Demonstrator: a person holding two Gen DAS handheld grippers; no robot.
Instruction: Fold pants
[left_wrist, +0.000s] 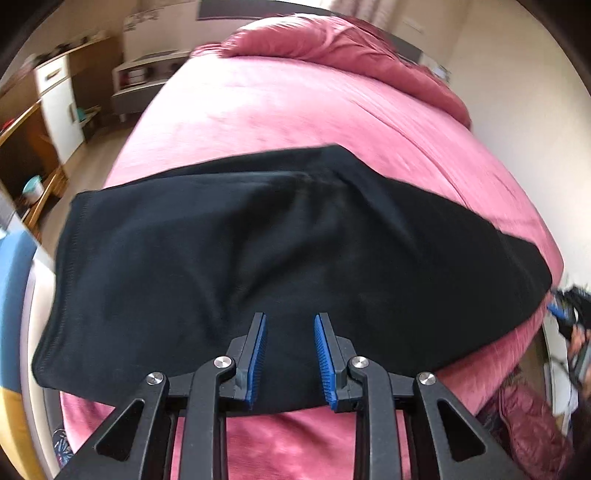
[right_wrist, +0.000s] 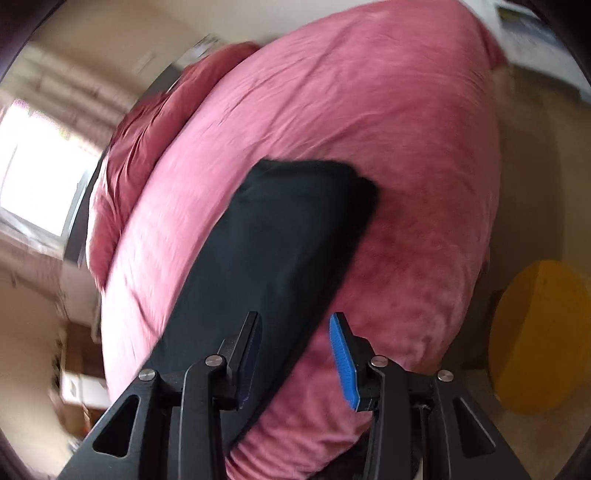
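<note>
Black pants (left_wrist: 258, 229) lie folded into a long band across the near part of a pink bed (left_wrist: 277, 110). My left gripper (left_wrist: 290, 317) hovers over their near edge, jaws apart, with nothing between the blue pads. At the right edge of the left wrist view, the right gripper (left_wrist: 561, 310) shows by the pants' end, held by a hand. In the right wrist view the pants (right_wrist: 280, 240) run away from me along the bed (right_wrist: 369, 110). My right gripper (right_wrist: 295, 315) stands open above their near end, with nothing pinched.
A bunched pink duvet (left_wrist: 332, 40) lies at the head of the bed. A white and wood cabinet (left_wrist: 59, 103) stands left of the bed. A yellow round stool (right_wrist: 539, 347) sits on the floor by the bed's side. A maroon quilted garment (left_wrist: 528, 424) is low at right.
</note>
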